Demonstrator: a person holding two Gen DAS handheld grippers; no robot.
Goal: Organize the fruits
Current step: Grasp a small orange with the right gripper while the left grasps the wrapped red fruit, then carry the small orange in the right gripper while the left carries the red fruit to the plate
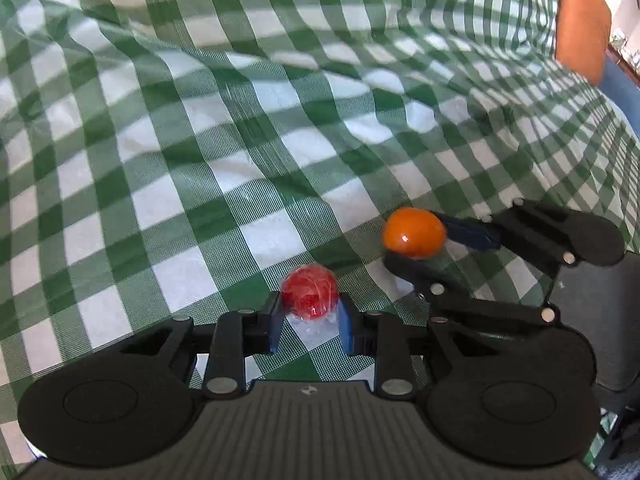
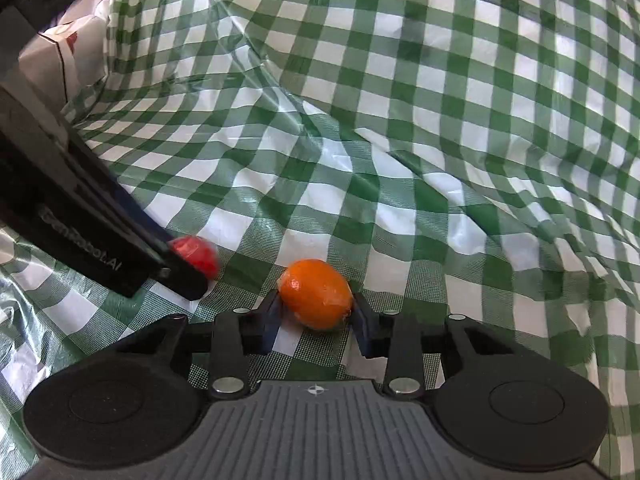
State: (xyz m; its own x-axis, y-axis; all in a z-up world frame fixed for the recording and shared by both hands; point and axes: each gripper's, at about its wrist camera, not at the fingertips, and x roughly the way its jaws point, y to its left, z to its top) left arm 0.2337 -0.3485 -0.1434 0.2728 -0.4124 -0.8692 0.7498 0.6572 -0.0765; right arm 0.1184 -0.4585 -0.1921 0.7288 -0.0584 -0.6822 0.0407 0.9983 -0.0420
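Observation:
My left gripper (image 1: 310,312) is shut on a small red fruit (image 1: 310,292) wrapped in clear film, held just above the green-and-white checked cloth (image 1: 200,140). My right gripper (image 2: 316,312) is shut on an orange fruit (image 2: 316,294), also film-wrapped. In the left wrist view the right gripper (image 1: 416,240) shows at the right with the orange fruit (image 1: 414,232) between its fingers. In the right wrist view the left gripper (image 2: 188,264) comes in from the left with the red fruit (image 2: 198,254) partly hidden behind its finger.
The wrinkled checked cloth (image 2: 440,120) covers the whole surface. A white bag or box (image 2: 68,48) lies at the far left in the right wrist view. An orange panel (image 1: 582,20) stands beyond the cloth's edge at upper right in the left wrist view.

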